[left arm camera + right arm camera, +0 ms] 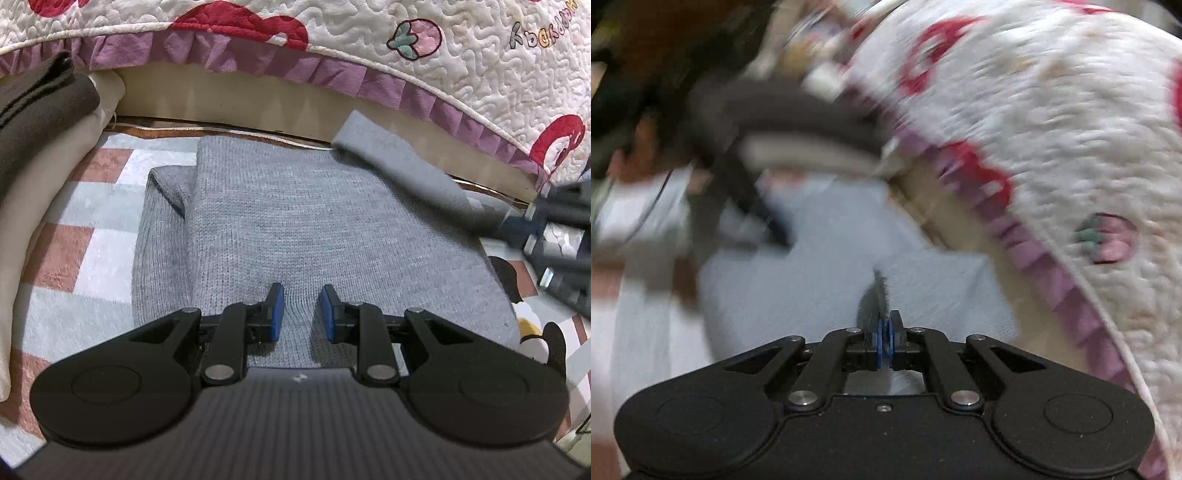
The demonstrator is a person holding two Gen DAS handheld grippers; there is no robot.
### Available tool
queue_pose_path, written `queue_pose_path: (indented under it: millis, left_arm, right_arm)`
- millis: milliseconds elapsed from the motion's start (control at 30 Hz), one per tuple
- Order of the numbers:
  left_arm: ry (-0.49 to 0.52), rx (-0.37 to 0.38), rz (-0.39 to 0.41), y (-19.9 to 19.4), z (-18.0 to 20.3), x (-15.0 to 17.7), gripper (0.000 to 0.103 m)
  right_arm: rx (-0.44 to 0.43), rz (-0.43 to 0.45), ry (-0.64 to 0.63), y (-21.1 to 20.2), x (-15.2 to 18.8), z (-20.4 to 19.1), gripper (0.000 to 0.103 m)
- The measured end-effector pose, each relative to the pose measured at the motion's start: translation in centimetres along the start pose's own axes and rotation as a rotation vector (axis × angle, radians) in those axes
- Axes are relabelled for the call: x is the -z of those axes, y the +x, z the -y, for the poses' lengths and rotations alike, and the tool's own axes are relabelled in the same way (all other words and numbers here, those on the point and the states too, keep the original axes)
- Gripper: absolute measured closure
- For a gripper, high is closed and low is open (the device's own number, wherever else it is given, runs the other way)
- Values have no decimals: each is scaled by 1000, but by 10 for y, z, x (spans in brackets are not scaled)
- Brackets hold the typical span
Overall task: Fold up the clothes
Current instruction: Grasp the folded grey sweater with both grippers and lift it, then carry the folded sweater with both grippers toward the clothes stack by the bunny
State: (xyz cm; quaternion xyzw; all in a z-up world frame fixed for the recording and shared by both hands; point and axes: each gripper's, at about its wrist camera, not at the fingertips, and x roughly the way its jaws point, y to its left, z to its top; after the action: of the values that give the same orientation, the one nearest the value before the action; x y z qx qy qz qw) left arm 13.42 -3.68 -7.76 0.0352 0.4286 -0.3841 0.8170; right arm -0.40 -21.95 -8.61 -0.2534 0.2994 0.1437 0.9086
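Observation:
A grey knit sweater point(303, 229) lies partly folded on a checked mat, its left sleeve point(166, 188) tucked in. My left gripper point(302, 314) hovers open just above its near hem, nothing between the blue pads. At the right edge of the left wrist view my right gripper point(517, 225) holds the end of the other sleeve point(399, 170), stretched up off the body. In the blurred right wrist view the right gripper point(885, 334) is shut on a thin fold of that grey sleeve point(873, 299), with the sweater body point(827, 280) below.
A quilted white cover with red shapes and a purple ruffle point(369, 85) hangs over a ledge behind the sweater. Folded dark and cream clothes point(44, 122) are stacked at the left. The checked mat point(85, 236) extends left; a cartoon print point(532, 314) shows at the right.

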Motion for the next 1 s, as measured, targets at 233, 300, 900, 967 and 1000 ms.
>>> queue_pose_path:
  millis: [233,300,900,967,1000]
  left_arm:
    - [-65,-8,47,-12,-13,-3,80]
    - [-100,-38,81,-21,-24,-4,78]
    - [-681,169,-48,4,-124,38,34]
    - [-703,220,-49,11,-124,39,32]
    - [-701,243,-53,14,-123,38,32]
  right_arm:
    - [-227,83,325,-24,4,18,76]
    - [-228,91,536,-27,12,42,47]
    - [-379,-99,1501,39,113,74,21]
    - [-387,-96,1490,47,108,74,17]
    - [-383,-91,1459,50,102,75,15]
